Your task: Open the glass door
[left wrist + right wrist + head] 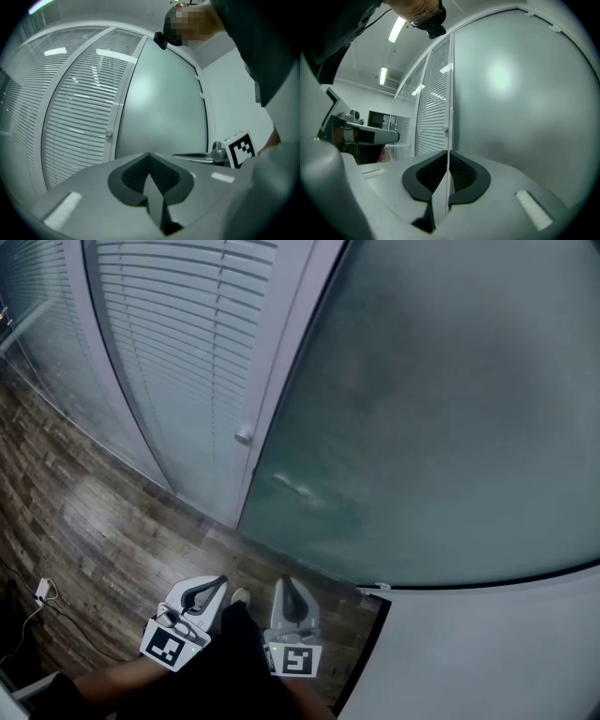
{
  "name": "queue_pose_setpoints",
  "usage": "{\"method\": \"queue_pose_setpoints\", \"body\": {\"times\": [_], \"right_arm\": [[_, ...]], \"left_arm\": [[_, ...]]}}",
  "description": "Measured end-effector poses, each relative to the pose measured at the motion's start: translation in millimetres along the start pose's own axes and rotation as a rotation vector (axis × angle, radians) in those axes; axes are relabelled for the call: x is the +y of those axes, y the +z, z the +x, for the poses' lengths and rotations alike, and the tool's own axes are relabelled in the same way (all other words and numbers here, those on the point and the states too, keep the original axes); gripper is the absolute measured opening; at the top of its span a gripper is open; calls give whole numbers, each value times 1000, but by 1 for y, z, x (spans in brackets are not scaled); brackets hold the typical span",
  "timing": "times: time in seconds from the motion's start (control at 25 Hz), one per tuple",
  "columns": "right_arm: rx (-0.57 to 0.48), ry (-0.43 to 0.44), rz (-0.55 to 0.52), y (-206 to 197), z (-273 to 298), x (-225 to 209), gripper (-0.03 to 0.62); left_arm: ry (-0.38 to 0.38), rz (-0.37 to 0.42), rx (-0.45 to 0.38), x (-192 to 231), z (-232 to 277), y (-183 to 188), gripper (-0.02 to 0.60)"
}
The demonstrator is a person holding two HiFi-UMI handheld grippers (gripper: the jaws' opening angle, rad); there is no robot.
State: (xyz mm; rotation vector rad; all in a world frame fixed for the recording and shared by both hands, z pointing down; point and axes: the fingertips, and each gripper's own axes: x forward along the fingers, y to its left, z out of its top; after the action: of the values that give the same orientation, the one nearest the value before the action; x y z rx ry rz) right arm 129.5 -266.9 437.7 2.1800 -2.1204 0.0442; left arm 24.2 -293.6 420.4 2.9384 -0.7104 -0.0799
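The frosted glass door (450, 409) fills the upper right of the head view, and a faint handle shape (302, 489) shows at its lower left. A small round knob (244, 435) sits on the white frame beside it. Both grippers are held low in front of the door, side by side and apart from it. My left gripper (208, 585) is shut and empty, its tips (149, 154) meeting. On my right gripper (286, 585) the jaws stand a thin slit apart (449, 152) with nothing between them. The door (525, 93) lies ahead of it.
A glass panel with white blinds (187, 352) stands left of the door. Dark wood floor (103, 531) runs below, with a small white plug and cable (42, 592) at the left. A white wall (487, 652) meets the door at lower right. A shoe tip (240, 596) shows between the grippers.
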Motion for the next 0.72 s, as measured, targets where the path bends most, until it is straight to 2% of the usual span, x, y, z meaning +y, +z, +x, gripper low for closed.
{"method": "queue_pose_setpoints", "body": {"times": [0.16, 0.28, 0.4, 0.72], "right_arm": [[9, 51, 6, -10, 26, -10, 22], [12, 86, 31, -21, 45, -16, 65], [20, 91, 42, -38, 62, -26, 74], [102, 90, 16, -75, 101, -43, 75]], "left_arm": [[54, -8, 1, 12, 17, -2, 0], [87, 0, -12, 20, 25, -8, 0], [117, 7, -20, 30, 32, -18, 0], [211, 12, -24, 46, 32, -16, 0]]}}
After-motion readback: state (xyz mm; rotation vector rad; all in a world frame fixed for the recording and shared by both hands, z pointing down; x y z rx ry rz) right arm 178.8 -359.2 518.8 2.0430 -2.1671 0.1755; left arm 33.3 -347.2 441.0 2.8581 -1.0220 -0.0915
